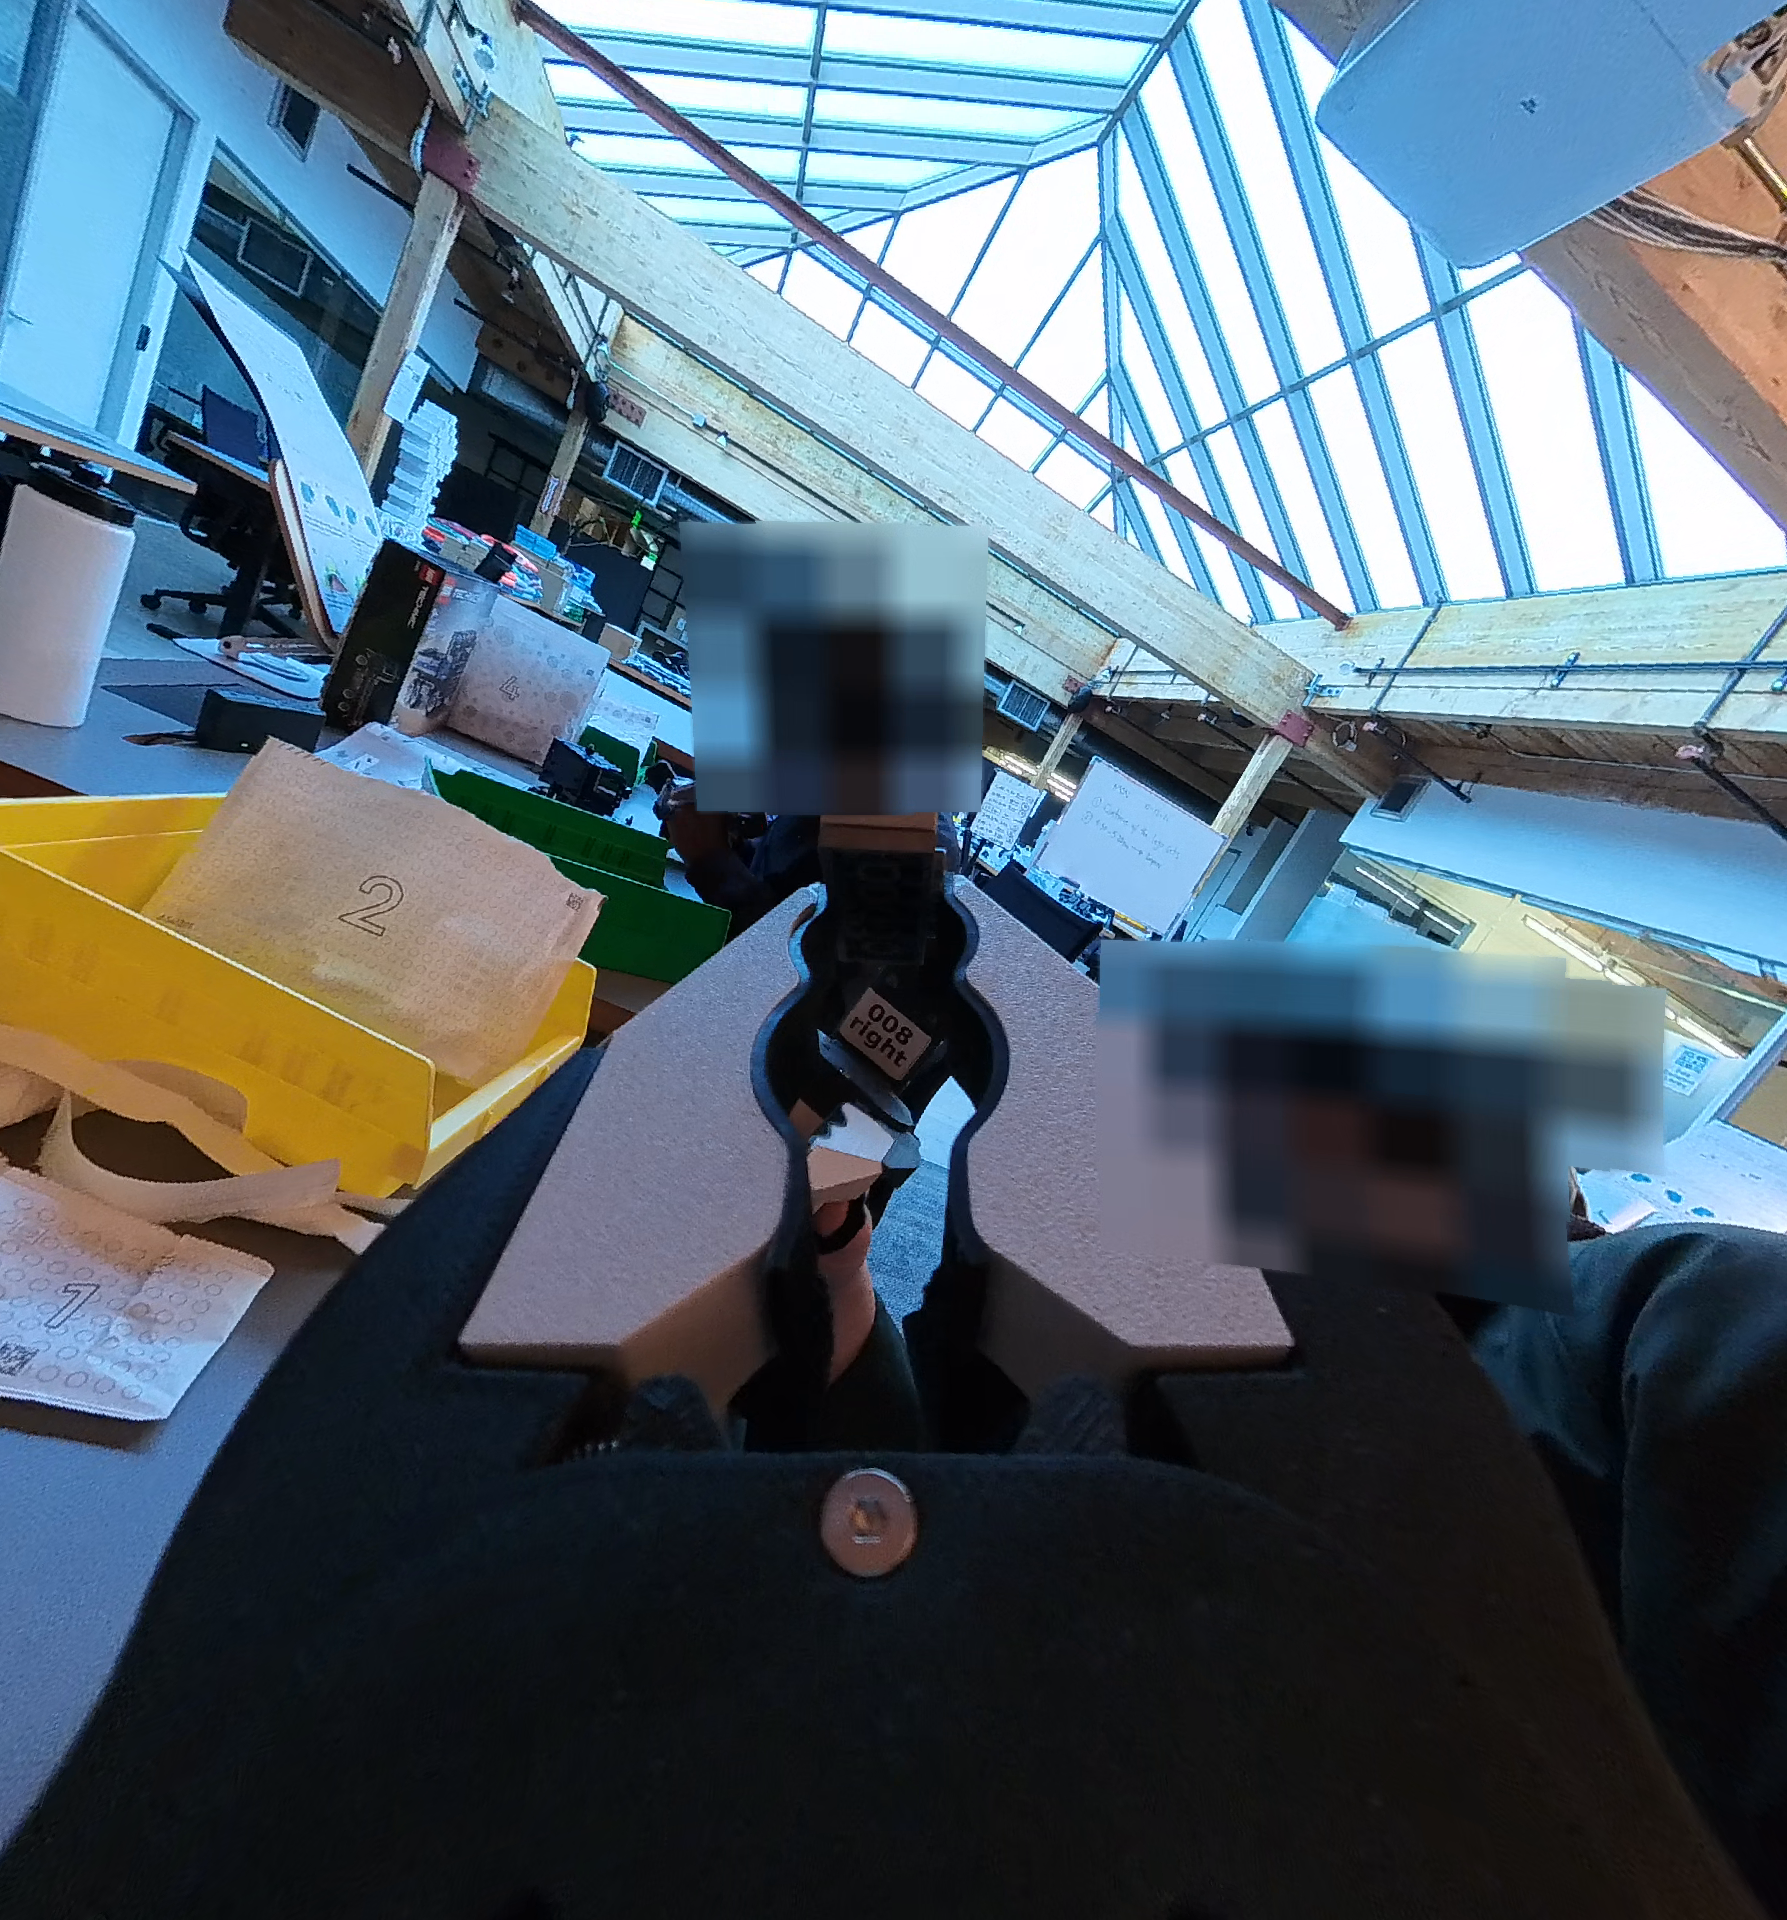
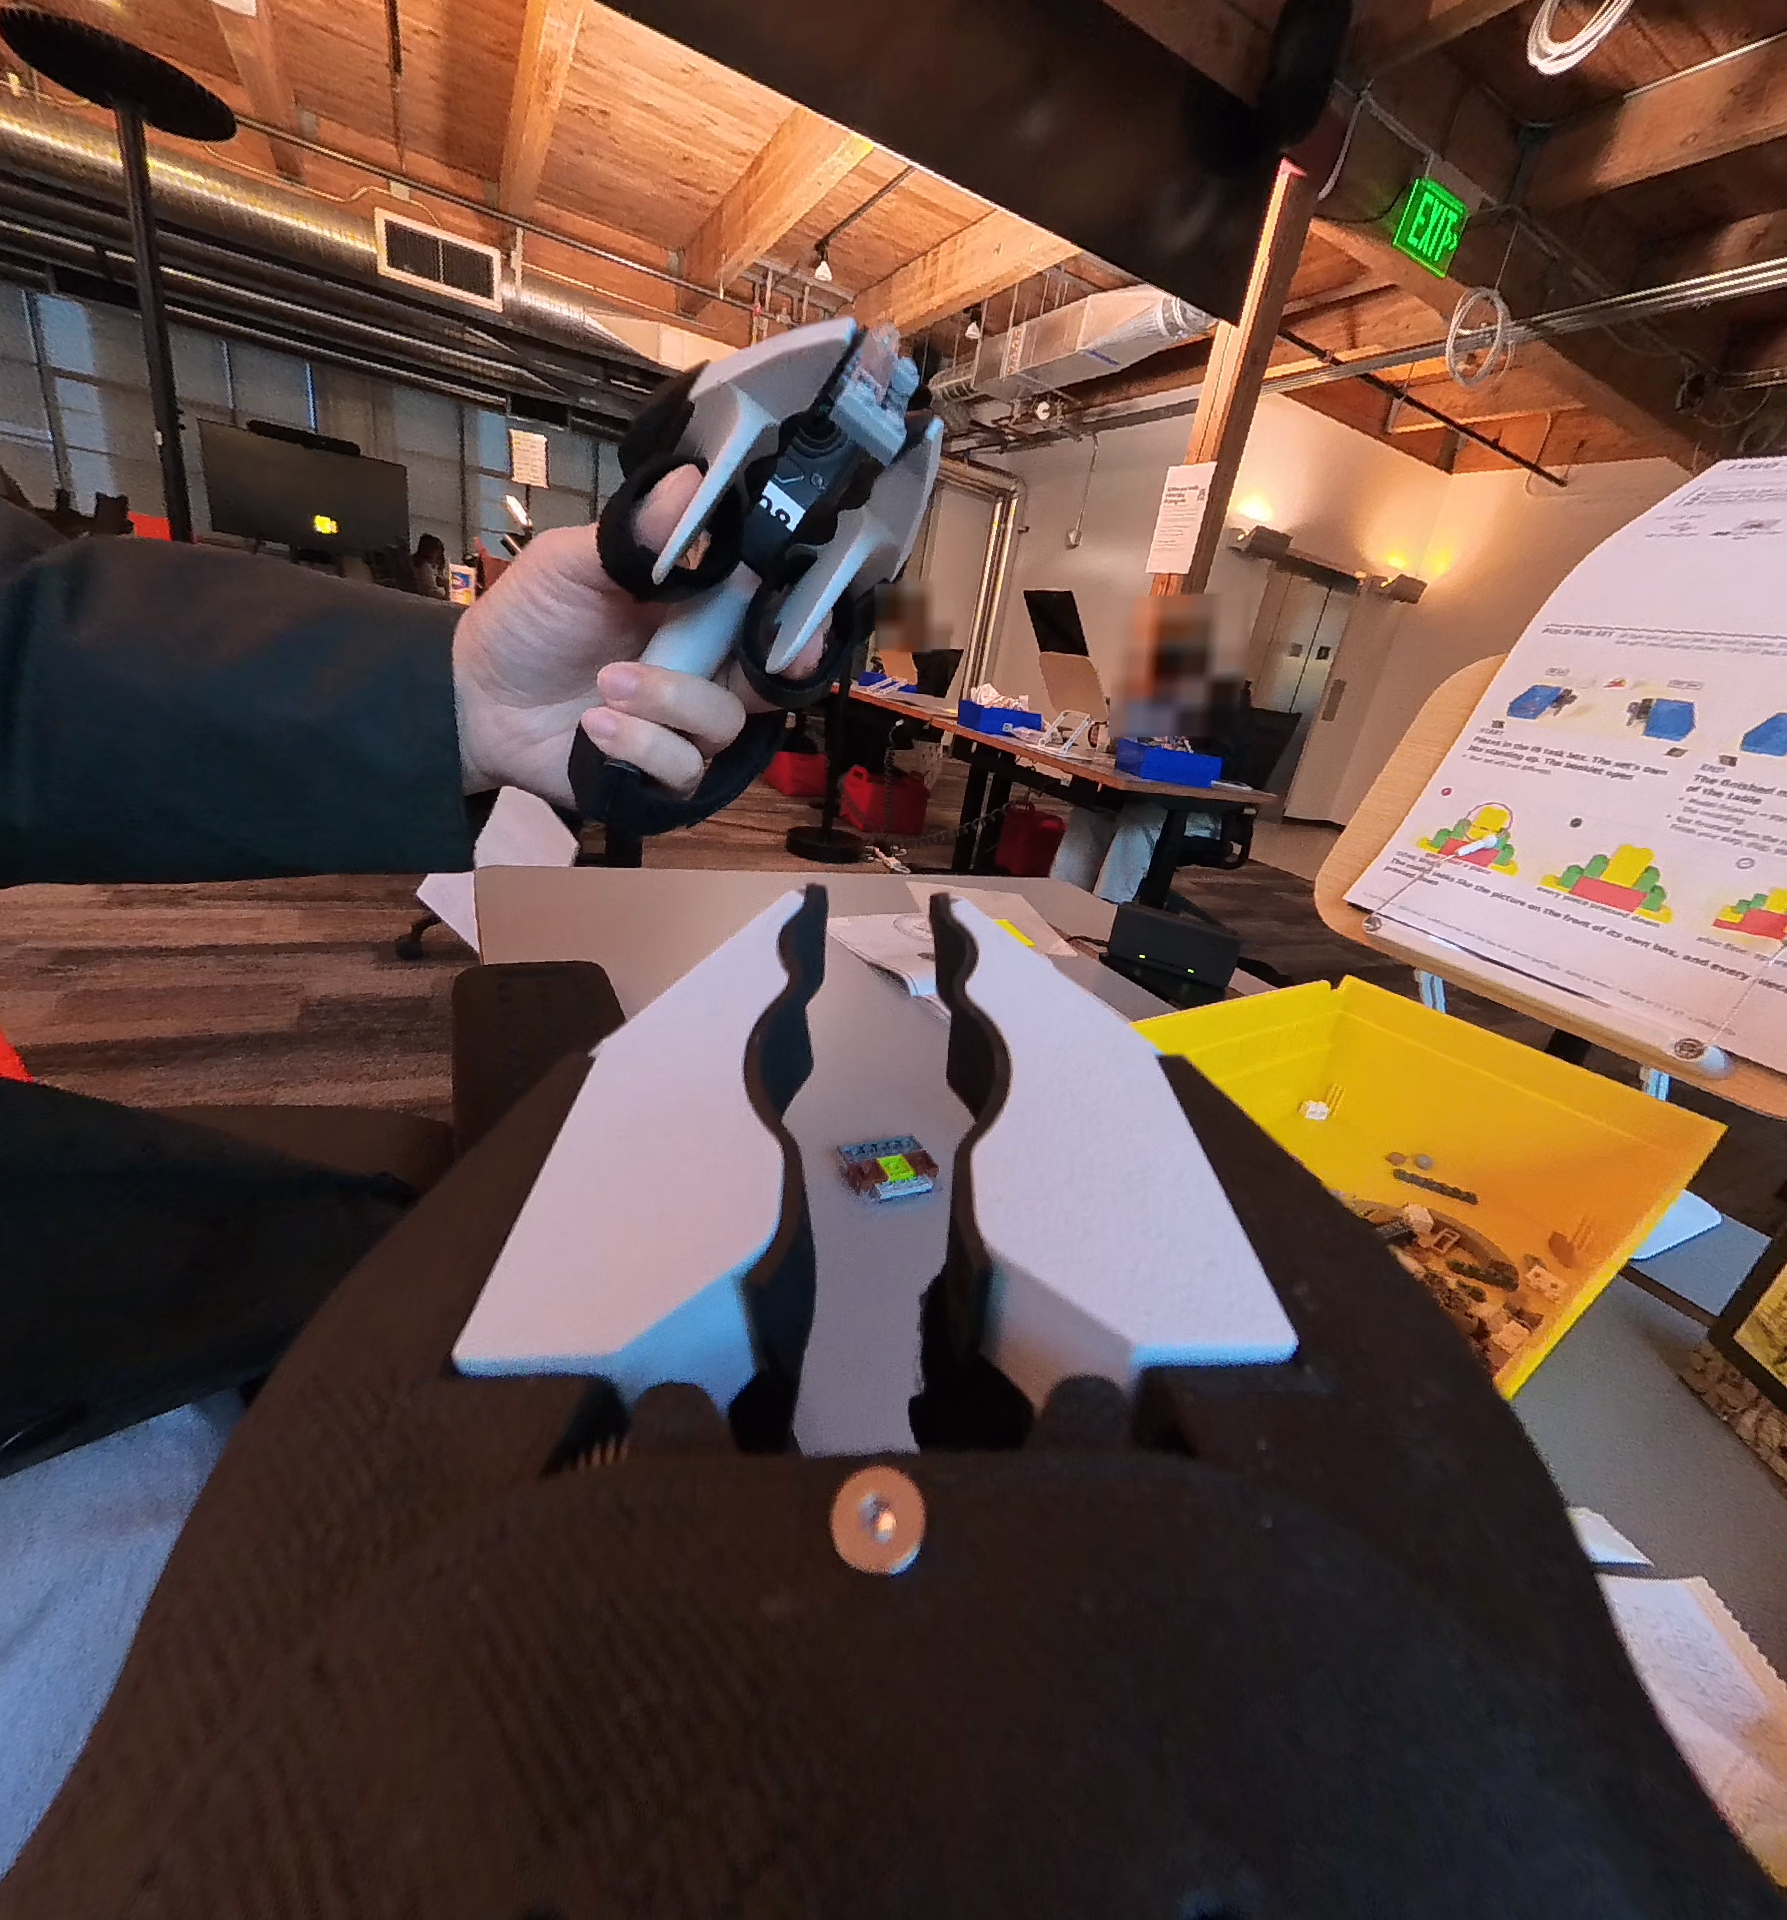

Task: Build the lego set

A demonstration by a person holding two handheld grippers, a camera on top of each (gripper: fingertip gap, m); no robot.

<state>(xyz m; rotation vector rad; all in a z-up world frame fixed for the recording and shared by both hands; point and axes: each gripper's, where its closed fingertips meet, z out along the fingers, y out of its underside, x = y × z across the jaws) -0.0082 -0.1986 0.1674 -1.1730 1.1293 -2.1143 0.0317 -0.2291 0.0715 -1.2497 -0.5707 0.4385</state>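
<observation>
My left gripper (image 1: 873, 883) is raised in the air, tilted up, and shut on a small grey Lego assembly (image 2: 871, 403) with a tan piece on top. In the right wrist view a hand holds this gripper (image 2: 894, 379) above the table's far left. My right gripper (image 2: 876, 909) is open and empty, low over the grey table (image 2: 868, 1351). A small flat Lego assembly (image 2: 887, 1172), grey and brown with a lime-green tile, lies on the table between its fingers, touching neither.
A yellow bin (image 2: 1388, 1081) with loose pieces stands to the right. An instruction board (image 2: 1647, 779) leans behind it. In the left wrist view, a yellow bin (image 1: 245, 1049) holds a numbered paper bag (image 1: 369, 914). Torn bags (image 1: 68, 1309) and a green bin (image 1: 598, 862) are nearby. Spacing between my two grippers at the tips: around 11 centimeters.
</observation>
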